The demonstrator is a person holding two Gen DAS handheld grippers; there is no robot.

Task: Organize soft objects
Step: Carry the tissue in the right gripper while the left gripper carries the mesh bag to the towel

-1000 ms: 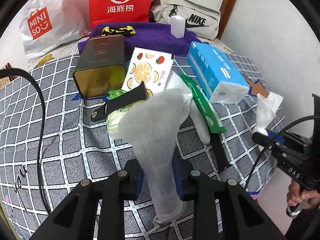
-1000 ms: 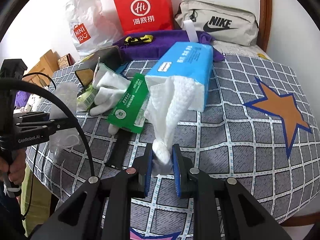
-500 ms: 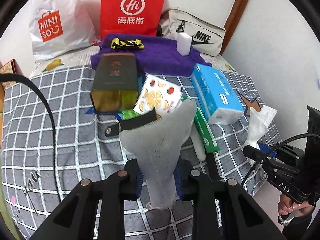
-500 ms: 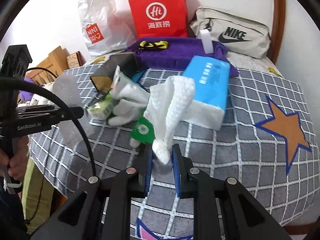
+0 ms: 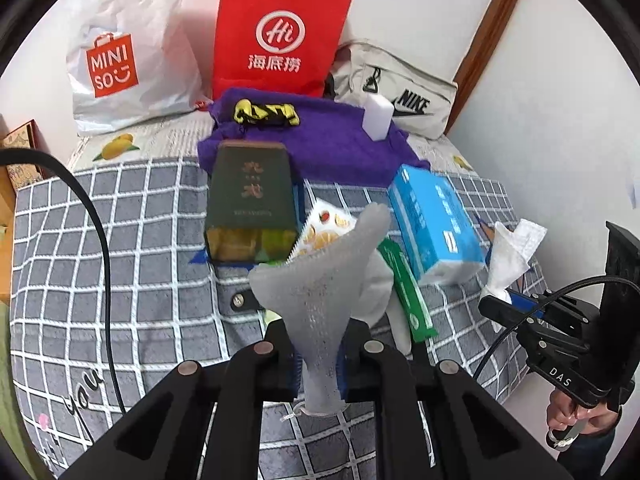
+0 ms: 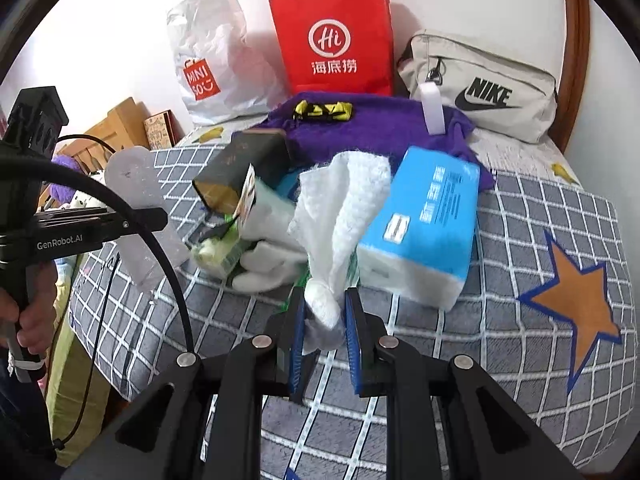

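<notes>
A grey mesh cloth stands up between the pads of my left gripper, flaring wide above them; the jaws are closing on it and the pads press its narrow lower end. My right gripper is shut on the bunched end of a white tissue-like cloth, which rises in front of the blue tissue pack. Both cloths hang above the checked bedspread. In the left wrist view the right gripper holds the white cloth at the right. The left gripper with the grey cloth shows in the right wrist view.
On the bed lie a dark green tin, a fruit-print packet, a green packet, a white glove and a purple towel. A red bag, a Miniso bag and a Nike bag line the wall.
Both grippers have risen and drawn back from the bed, each carrying its cloth. The left jaws have drawn tighter on the grey cloth. The items on the bed look smaller and farther.
</notes>
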